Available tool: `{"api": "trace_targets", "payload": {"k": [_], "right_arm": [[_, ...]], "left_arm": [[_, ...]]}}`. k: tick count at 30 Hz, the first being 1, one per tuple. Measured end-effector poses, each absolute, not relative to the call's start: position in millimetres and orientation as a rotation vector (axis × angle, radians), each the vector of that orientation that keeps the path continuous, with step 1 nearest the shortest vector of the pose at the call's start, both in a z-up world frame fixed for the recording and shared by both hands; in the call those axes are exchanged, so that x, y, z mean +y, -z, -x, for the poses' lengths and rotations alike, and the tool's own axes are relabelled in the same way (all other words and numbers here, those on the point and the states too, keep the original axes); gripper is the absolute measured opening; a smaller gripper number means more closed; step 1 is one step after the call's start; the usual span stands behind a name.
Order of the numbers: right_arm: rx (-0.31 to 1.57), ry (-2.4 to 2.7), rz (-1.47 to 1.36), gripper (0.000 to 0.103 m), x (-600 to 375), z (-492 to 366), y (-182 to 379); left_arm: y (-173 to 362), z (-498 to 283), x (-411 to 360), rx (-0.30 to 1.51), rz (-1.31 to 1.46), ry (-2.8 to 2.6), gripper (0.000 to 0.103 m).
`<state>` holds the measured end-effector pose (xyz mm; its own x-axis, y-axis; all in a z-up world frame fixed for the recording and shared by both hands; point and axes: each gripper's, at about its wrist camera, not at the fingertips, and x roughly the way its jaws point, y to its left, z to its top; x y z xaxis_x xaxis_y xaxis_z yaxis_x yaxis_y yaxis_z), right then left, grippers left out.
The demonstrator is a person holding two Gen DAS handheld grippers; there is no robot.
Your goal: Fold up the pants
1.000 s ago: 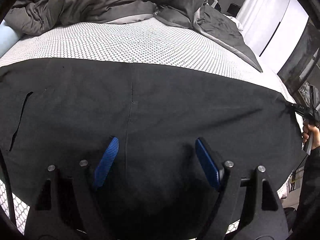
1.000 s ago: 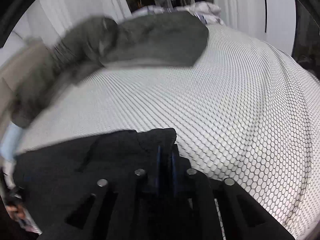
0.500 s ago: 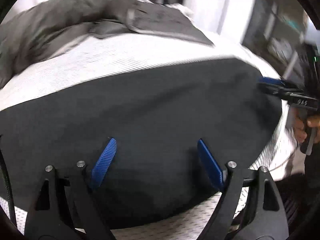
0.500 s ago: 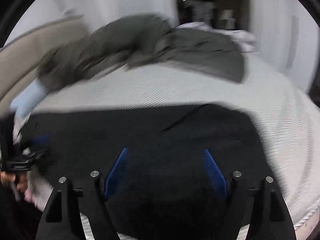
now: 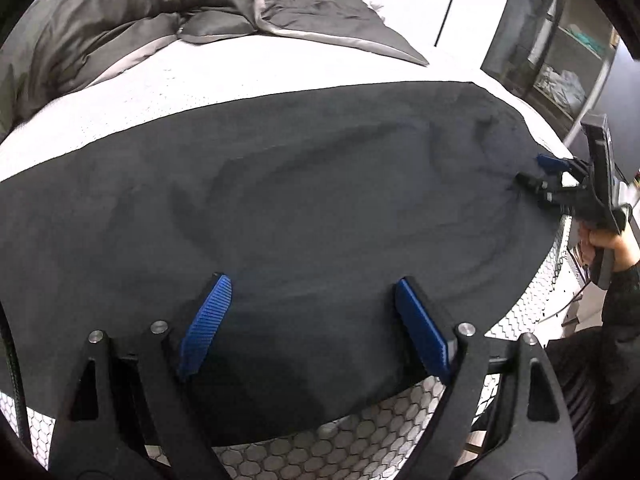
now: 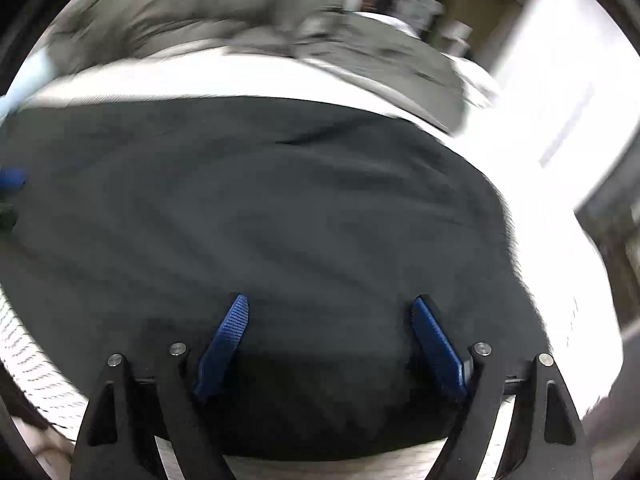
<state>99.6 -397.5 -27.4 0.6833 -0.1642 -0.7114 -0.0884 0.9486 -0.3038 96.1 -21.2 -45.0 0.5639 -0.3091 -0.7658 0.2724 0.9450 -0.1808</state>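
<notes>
- Our left gripper (image 5: 312,320) stands wide open over the near edge of the black pants (image 5: 304,200), its blue pads (image 5: 206,324) clear of the cloth and nothing clamped between them; the jaws sit a touch wider than a second ago
- Our right gripper (image 6: 332,340) has its jaws opening, blue pads spread apart above the pants (image 6: 256,220) with no fold pinched; a second ago it was shut on a corner of the fabric, and that corner now lies free
- In the left wrist view the right gripper (image 5: 538,174) shows at the far right edge of the garment, held by a hand (image 5: 604,240) in a dark sleeve, tips at the pants' edge
- The pants lie spread flat across the white honeycomb-patterned bed cover (image 5: 532,296), with soft ripples near the right end; earlier the cloth there looked smoother
- A grey duvet (image 5: 120,16) is bunched at the head of the bed, well apart from the pants
- Both grippers tilt downward toward the bed, each rolled from its earlier angle; the right wrist view is blurred
</notes>
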Motion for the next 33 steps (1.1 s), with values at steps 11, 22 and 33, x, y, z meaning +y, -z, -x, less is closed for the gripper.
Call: {"api": "trace_targets", "payload": {"k": [11,22,33], "right_arm": [[0.75,-0.213,0.124,0.088,-351,-126,-15],[0.876,-0.028,0.369,0.087,-338,-213,20],[0.759,0.088,0.227,0.088,-387,-212,-28]], "left_arm": [[22,-127,-48,0.901,0.009,0.408,0.083],[40,-154,-9,1.009,-0.009,0.299,0.083],[8,-153,20,0.915,0.047,0.268,0.083]]}}
